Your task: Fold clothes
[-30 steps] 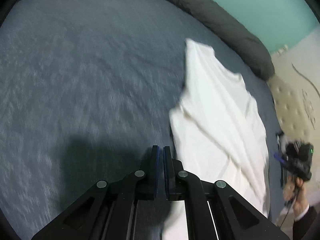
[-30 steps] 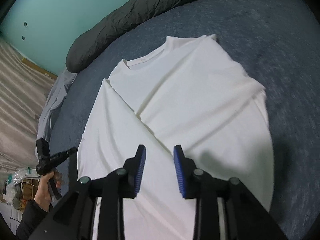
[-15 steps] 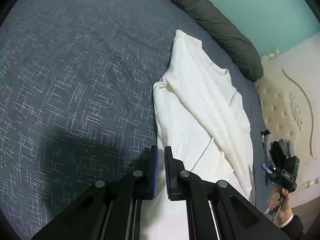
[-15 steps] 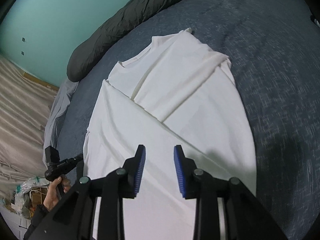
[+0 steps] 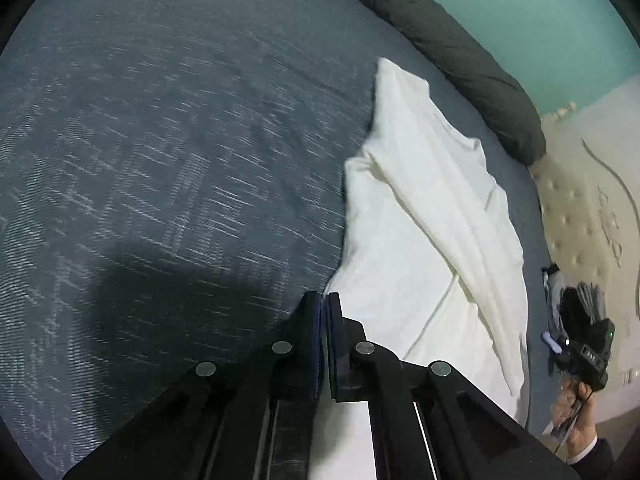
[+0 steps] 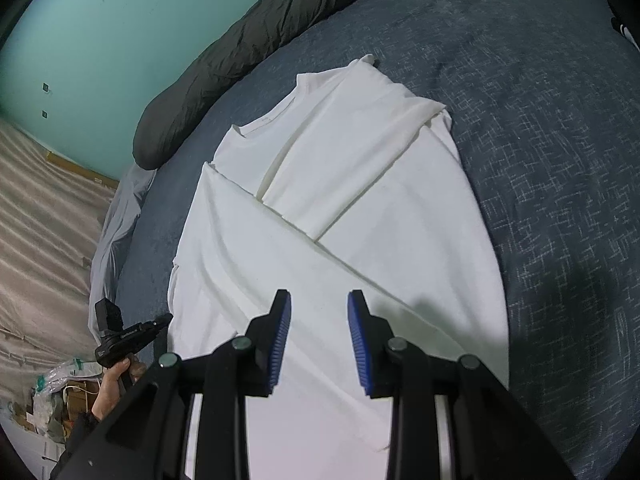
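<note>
- Left wrist view first: we see the dark blue woven bedspread (image 5: 160, 168) filling most of the frame, blurred and streaked, with a shadow at lower centre left.
- Right wrist view: we see the same bedspread (image 6: 552, 184) on the right side and the teal wall (image 6: 120, 28) at upper left.
- We find the white T-shirt (image 6: 320, 208) lying flat on the bedspread in the middle of the right wrist frame, neckline toward the top, one side folded in over the body so that a diagonal edge crosses it.
- In the left wrist view the T-shirt (image 5: 420, 248) runs from centre to lower right, with long creases.
- We note a dark grey rolled duvet (image 6: 248, 56) along the far edge of the bed, upper centre, apart from the shirt.
- Our left gripper (image 5: 323, 308) sits at lower centre, its pads pressed together at the shirt's near left edge; we cannot tell whether cloth is caught between them.
- Our right gripper (image 6: 319, 312) is at lower centre above the shirt, its blue pads spread apart with nothing between them.
- We see a hand (image 6: 116, 380) at lower left gripping the other tool's handle.
</note>
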`<state>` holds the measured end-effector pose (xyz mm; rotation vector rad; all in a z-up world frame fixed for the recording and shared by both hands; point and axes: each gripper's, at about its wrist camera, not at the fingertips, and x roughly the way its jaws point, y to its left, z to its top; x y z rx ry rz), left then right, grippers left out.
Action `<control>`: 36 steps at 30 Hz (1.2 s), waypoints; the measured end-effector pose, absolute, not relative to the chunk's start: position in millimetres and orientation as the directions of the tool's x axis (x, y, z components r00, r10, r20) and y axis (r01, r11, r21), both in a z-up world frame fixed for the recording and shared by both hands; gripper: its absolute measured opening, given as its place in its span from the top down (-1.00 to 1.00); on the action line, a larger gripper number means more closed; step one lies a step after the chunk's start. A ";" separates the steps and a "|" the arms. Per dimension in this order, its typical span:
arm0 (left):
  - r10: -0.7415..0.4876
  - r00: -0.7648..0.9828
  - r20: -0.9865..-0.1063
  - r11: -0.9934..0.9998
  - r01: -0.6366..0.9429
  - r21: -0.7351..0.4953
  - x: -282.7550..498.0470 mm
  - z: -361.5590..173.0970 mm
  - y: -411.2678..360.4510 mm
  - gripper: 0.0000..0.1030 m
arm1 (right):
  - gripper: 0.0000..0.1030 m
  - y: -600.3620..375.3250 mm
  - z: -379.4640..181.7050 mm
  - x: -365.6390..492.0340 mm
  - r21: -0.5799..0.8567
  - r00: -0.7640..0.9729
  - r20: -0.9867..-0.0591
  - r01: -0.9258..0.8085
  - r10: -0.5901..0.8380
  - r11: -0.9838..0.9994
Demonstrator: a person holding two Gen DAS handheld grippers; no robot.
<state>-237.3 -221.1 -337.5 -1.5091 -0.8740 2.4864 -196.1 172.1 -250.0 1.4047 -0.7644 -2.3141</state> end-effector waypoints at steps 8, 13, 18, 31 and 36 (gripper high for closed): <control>0.391 -0.510 -0.766 -0.817 0.190 -0.544 -232.7 -329.9 -230.2 1.00 | 0.43 169.6 -251.5 -190.8 0.599 -0.461 -0.709 0.006 -0.534 -0.801; 0.426 -0.479 -0.768 -0.818 0.160 -0.553 -231.1 -331.0 -224.1 0.97 | 0.43 176.1 -254.0 -186.3 0.606 -0.466 -0.707 -0.010 -0.532 -0.795; 0.457 -0.455 -0.764 -0.808 0.147 -0.571 -226.5 -340.0 -222.2 0.97 | 0.43 180.9 -256.0 -182.1 0.611 -0.470 -0.705 -0.020 -0.531 -0.792; 0.503 -0.445 -0.741 -0.782 0.131 -0.609 -204.6 -343.0 -224.5 0.96 | 0.43 177.7 -257.9 -176.1 0.623 -0.473 -0.696 -0.025 -0.539 -0.782; 0.487 -0.453 -0.747 -0.794 0.126 -0.594 -204.0 -342.9 -220.7 0.99 | 0.43 176.5 -257.0 -175.1 0.622 -0.474 -0.696 -0.022 -0.540 -0.782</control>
